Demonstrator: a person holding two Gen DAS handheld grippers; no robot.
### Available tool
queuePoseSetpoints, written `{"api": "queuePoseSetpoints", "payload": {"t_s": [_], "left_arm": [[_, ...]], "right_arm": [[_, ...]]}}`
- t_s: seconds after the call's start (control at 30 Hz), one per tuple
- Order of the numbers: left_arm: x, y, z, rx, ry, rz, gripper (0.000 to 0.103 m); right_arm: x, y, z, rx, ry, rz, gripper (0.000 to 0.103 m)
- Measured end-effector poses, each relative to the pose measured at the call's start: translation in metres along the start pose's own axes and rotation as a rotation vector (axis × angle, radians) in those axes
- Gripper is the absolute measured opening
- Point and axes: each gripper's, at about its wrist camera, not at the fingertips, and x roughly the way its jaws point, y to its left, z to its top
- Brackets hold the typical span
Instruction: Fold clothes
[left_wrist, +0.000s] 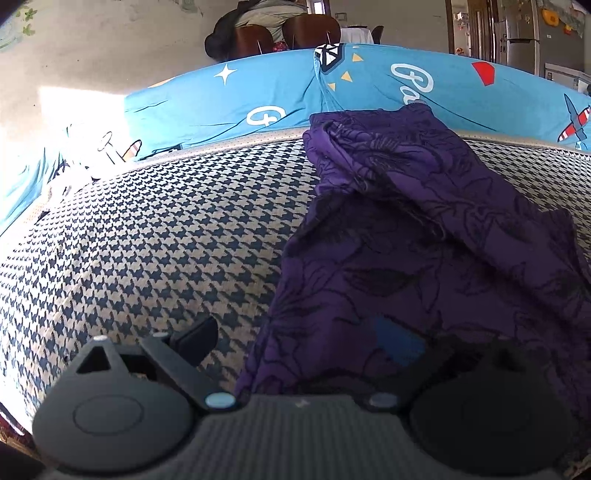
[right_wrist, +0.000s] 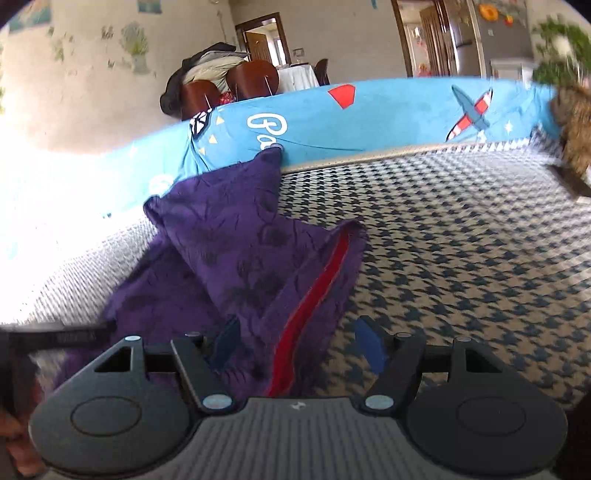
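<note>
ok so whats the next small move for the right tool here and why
Probably ease the right tool down and close it on the purple garment near its red stripe. Its fingers stand apart with that edge lying between them, pads not pressing. The cloth lies bunched on the houndstooth cover, so it likely needs a grip before it can be spread and folded.

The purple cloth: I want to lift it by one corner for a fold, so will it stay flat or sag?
The purple cloth will probably sag: it already lies in soft creases and bunched folds. It looks thin and light, so one corner should lift easily while the rest drags on the checked cover. The red stripe may be a slightly firmer hem.
</note>
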Motion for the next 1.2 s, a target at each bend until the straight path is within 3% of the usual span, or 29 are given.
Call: {"api": "queuePoseSetpoints", "payload": {"t_s": [0.4, 0.73, 0.93, 1.0, 1.2], "left_arm": [[-0.002, -0.011, -0.003, 0.032, -0.007, -0.025, 0.100], [0.000, -0.009, -0.002, 0.005, 0.004, -0.039, 0.100], [0.003, -0.008, -0.002, -0.008, 0.014, -0.045, 0.100], [0.004, -0.009, -0.002, -0.009, 0.018, -0.047, 0.100], [0.007, -0.010, -0.002, -0.011, 0.029, -0.051, 0.100]], "right_arm": [[0.054, -0.031, 0.037, 0.080, -0.004, 0.003, 0.068], [0.087, -0.055, 0.044, 0.165, 0.025, 0.023, 0.068], [0.103, -0.053, 0.046, 0.123, 0.032, 0.022, 0.039], [0.107, -0.055, 0.047, 0.137, 0.031, 0.015, 0.022], [0.111, -0.062, 0.046, 0.198, 0.023, 0.030, 0.019]]}}
